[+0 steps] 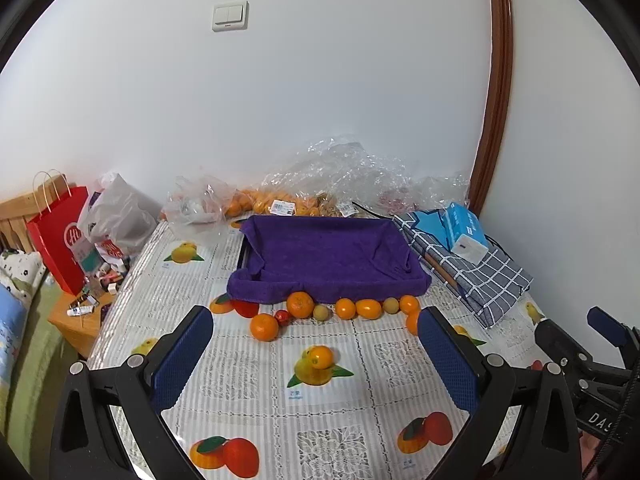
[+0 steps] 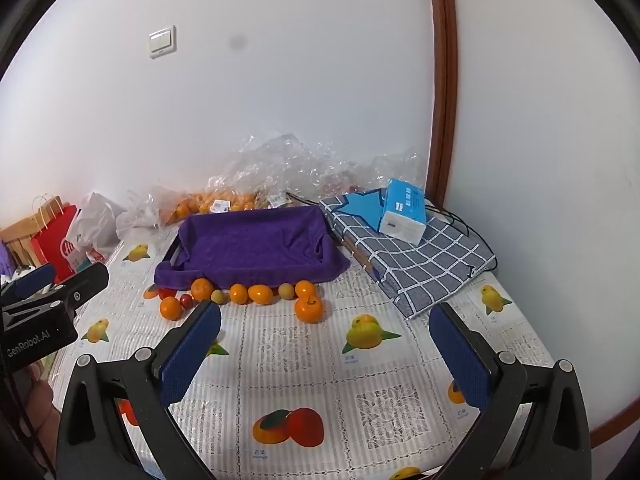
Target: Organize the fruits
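Observation:
A tray lined with a purple towel stands on the fruit-print tablecloth and looks empty. Several oranges lie along its front edge, among them one in front, one by the towel, and one with a stem at the right. Small greenish fruits and a red one lie among them. A small orange sits nearer. My left gripper is open and empty, short of the fruits. My right gripper is open and empty too.
Clear plastic bags with more oranges lie behind the tray against the wall. A checked bag with a blue tissue box lies to the right. A red paper bag stands on a side table at the left.

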{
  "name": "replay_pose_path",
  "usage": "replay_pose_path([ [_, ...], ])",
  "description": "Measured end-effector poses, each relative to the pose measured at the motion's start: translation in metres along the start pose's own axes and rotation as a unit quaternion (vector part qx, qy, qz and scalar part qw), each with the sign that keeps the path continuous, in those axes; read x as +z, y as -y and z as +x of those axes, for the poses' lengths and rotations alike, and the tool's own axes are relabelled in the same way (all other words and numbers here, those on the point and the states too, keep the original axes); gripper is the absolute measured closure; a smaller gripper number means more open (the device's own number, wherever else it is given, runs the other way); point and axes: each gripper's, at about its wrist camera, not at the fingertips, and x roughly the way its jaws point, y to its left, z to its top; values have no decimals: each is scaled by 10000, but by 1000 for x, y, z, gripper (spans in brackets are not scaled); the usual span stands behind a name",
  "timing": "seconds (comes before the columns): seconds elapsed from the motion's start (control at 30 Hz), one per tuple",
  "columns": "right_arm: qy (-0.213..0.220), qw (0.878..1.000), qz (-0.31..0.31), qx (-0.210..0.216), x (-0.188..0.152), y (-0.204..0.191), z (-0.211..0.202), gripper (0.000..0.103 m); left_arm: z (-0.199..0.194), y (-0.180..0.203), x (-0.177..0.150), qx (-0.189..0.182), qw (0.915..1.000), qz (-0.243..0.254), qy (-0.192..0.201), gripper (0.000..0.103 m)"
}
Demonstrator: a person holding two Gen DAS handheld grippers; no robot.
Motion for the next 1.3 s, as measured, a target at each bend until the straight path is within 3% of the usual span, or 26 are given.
replay_pose_path([
  [1.3,89,9999,-107,76,0,-9,-1,0,1,1,4,-147,9999,-21,81,0],
])
